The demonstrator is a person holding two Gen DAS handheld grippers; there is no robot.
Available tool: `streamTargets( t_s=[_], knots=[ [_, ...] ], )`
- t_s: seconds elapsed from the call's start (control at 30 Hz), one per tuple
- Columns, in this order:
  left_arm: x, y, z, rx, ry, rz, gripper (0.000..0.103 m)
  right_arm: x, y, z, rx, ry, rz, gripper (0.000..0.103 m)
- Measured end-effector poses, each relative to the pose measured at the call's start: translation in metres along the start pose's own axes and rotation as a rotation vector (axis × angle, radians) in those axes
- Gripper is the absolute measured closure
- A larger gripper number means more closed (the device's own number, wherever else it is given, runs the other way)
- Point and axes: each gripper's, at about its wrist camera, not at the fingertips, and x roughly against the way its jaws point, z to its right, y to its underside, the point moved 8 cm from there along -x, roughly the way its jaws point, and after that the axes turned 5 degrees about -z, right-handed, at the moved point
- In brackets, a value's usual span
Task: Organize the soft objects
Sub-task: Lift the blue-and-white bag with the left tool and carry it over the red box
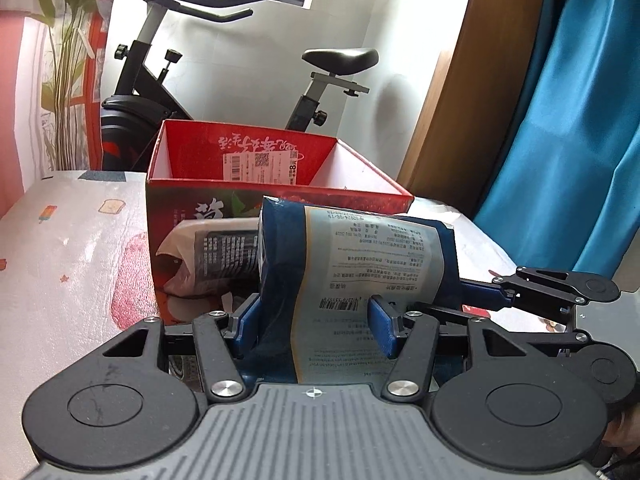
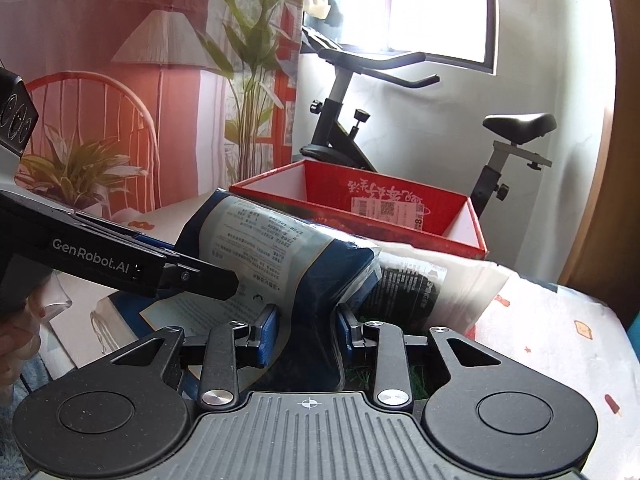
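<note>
The dark blue soft package point(image 1: 360, 264) is lying on its side in front of the open red box point(image 1: 256, 184), raised off the patterned tabletop point(image 1: 68, 240). The left gripper point(image 1: 312, 326) is clamping one end of it between blue pads, and the right gripper point(image 2: 307, 334) is pinching its other end. A white-and-black bag point(image 2: 424, 284) is resting just behind the package, against the box. An exercise bike point(image 2: 400, 120) is standing beyond the table by the window.
</note>
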Motion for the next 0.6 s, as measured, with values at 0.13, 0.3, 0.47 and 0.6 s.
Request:
streamTargets(
  t_s=[0.13, 0.3, 0.47, 0.6],
  knots=[
    [0.006, -0.015, 0.001, 0.005, 0.008, 0.027, 0.043, 0.006, -0.017, 0.004, 0.026, 0.003, 0.026, 0.074],
    [0.009, -0.034, 0.005, -0.018, 0.0, 0.05, 0.043, 0.009, -0.04, 0.01, 0.05, 0.008, 0.047, 0.074],
    [0.017, -0.056, 0.007, -0.028, 0.004, 0.098, 0.043, 0.013, -0.071, 0.019, 0.074, 0.006, 0.069, 0.074],
    [0.015, -0.074, 0.008, -0.046, -0.007, 0.129, 0.043, 0.009, -0.099, 0.029, 0.082, -0.009, 0.081, 0.074]
  ],
)
